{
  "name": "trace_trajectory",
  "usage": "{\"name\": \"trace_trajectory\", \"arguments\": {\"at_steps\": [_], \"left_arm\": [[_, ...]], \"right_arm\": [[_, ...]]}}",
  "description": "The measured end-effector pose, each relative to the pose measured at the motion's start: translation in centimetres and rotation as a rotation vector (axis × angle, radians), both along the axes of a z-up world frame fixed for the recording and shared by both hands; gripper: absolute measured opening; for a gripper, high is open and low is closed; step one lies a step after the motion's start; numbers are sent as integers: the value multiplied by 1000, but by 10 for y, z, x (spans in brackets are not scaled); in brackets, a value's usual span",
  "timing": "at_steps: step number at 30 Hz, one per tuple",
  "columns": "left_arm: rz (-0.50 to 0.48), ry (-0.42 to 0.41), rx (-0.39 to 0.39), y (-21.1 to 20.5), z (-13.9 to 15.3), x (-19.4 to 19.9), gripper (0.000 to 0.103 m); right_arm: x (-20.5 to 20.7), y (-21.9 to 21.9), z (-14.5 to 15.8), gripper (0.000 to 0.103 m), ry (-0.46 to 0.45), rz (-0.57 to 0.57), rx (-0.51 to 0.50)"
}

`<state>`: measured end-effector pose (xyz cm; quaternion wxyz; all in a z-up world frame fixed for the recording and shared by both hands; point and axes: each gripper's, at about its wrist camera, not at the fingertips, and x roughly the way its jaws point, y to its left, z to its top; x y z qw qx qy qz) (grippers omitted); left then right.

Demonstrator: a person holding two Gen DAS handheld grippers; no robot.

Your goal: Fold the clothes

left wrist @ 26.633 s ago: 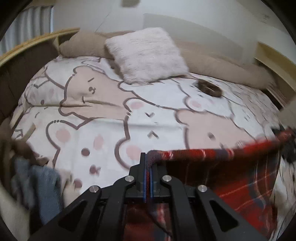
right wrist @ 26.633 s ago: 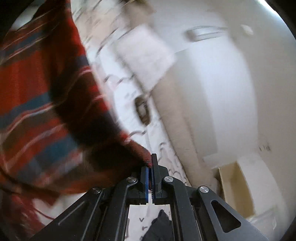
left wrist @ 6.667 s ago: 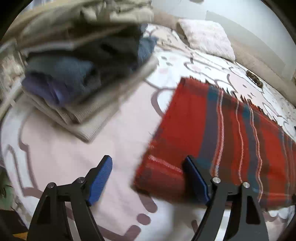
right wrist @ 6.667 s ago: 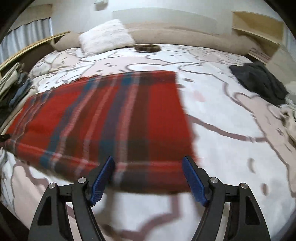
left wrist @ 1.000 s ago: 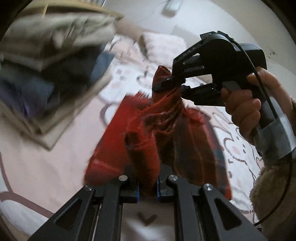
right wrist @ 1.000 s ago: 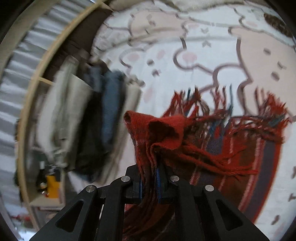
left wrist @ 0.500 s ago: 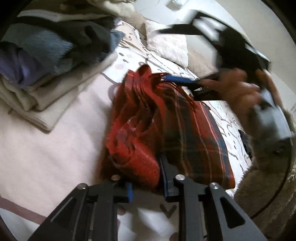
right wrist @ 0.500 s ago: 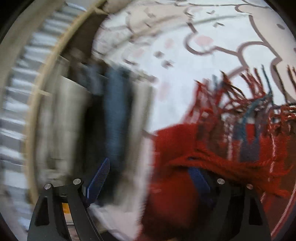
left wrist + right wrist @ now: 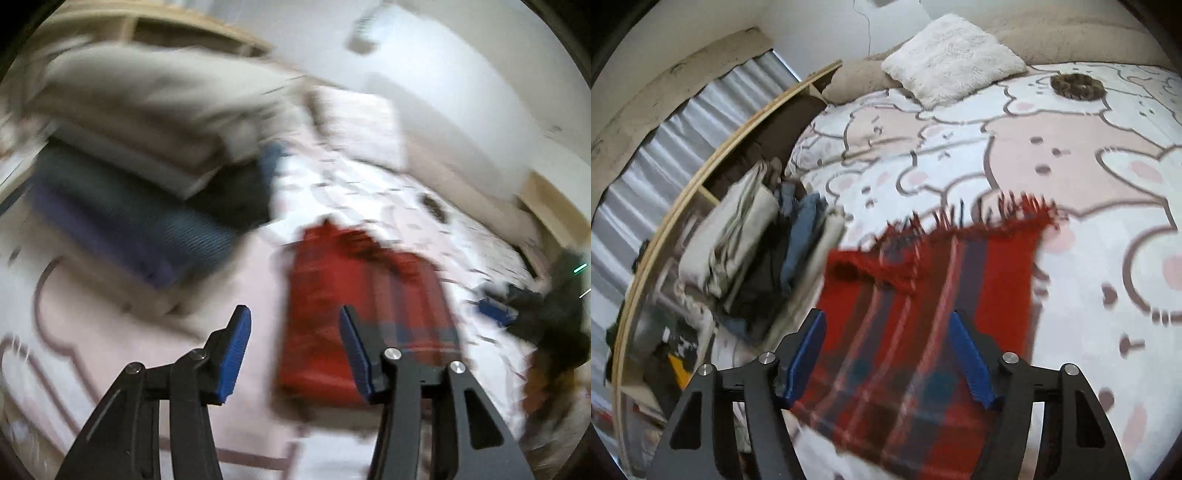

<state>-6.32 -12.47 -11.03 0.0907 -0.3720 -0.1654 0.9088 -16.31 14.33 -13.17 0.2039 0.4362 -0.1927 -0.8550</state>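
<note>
Now both grippers, L (image 9: 291, 350) & R (image 9: 886, 358), angled down over plaid scarf (image 9: 923, 314).

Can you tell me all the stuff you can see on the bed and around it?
Scarf: one, red plaid with fringe, folded on the bed.
Clothes pile: one stack, beige, blue and dark, beside the scarf.
Pillow: one, fluffy white, at the head of the bed.
Scrunchie-like ring: one, brown, near the pillow.
Bedcover: one, white and pink bears.
Shelf: one, wooden, behind the pile.
Left claw: black, blue pads, open, empty.
Right claw: same, open above the scarf.
</note>
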Motion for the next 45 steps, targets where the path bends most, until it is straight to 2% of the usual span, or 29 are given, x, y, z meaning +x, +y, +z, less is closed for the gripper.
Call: {"name": "trace_trajectory", "arguments": {"at_steps": [2,5,8,11,12,16,21,23,25,28,31,33,35,37,38,42,43,45], "left_arm": [[-112,-32,11,24,12,-16,49],[-236,-119,-38,67,9,-51,49],[-279,-225,-96,98,-15,-91,49],[-310,-352,-97,111,-49,-125,49],[-312,-363,-103,113,-52,-128,49],[-265,-271,-144,109,-46,-157,49],[-147,-189,-205,83,-31,-207,49],[-101,-160,-219,69,-19,-217,49],[-85,-135,-217,58,-3,-215,49],[-104,-80,-238,53,19,-190,50],[-140,-29,-256,51,38,-146,60],[-154,-5,-269,49,46,-114,60],[-149,5,-266,47,47,-86,60],[-149,-6,-233,43,40,-60,60],[-154,-19,-212,42,34,-46,60],[-185,-69,-171,50,0,-8,60],[-190,-81,-165,52,-11,-1,60],[-180,-110,-160,53,-31,4,60]], "right_arm": [[13,-9,-13,62,13,24,69],[30,-31,-34,60,39,67,181],[44,-39,-48,60,54,89,217],[46,-40,-59,60,55,72,219],[48,-39,-61,60,60,69,213],[51,-36,-69,60,79,69,198],[53,-32,-75,62,110,70,171],[52,-32,-78,71,111,82,156],[50,-35,-78,82,114,113,143],[51,-48,-79,99,129,168,184],[53,-59,-79,101,153,197,239],[53,-51,-69,97,147,176,211],[52,-41,-59,71,139,152,177],[52,-22,-42,58,142,112,136],[53,-12,-33,55,156,90,130],[43,-1,1,42,261,55,301],[34,-5,4,32,262,74,334],[8,-17,3,30,234,136,368]]}}
